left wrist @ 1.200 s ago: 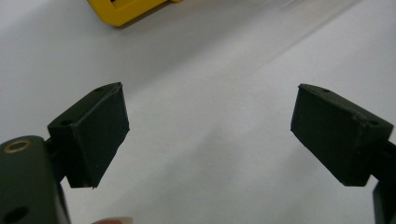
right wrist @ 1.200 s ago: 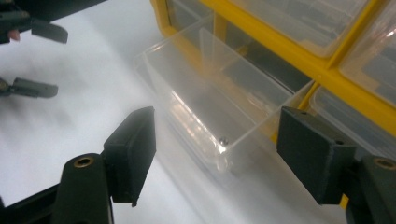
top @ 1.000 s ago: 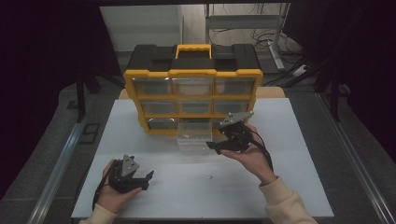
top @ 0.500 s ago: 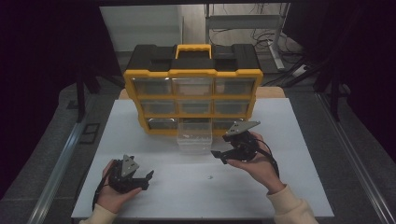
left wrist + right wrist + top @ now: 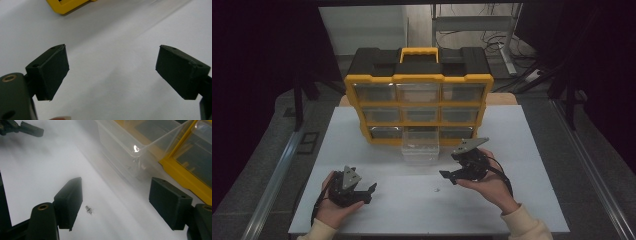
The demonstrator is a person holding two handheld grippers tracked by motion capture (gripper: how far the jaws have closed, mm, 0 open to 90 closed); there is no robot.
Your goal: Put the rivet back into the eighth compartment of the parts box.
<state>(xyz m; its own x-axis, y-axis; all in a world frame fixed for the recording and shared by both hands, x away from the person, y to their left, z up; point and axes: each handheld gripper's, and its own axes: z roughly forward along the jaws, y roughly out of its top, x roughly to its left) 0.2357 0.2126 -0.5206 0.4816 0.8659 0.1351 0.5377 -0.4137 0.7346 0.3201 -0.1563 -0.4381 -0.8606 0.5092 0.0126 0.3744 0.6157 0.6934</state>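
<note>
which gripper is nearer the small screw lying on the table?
Right. The right gripper hovers just up-right of the screw, jaws open toward it. The left gripper sits well off to its left, near the table's front edge.

You work at a white table on a grey floor. Metal rails run along both of its sides. Behind it stands a pale wall and a metal rack with cables. The surroundings on either side are dark.
</note>
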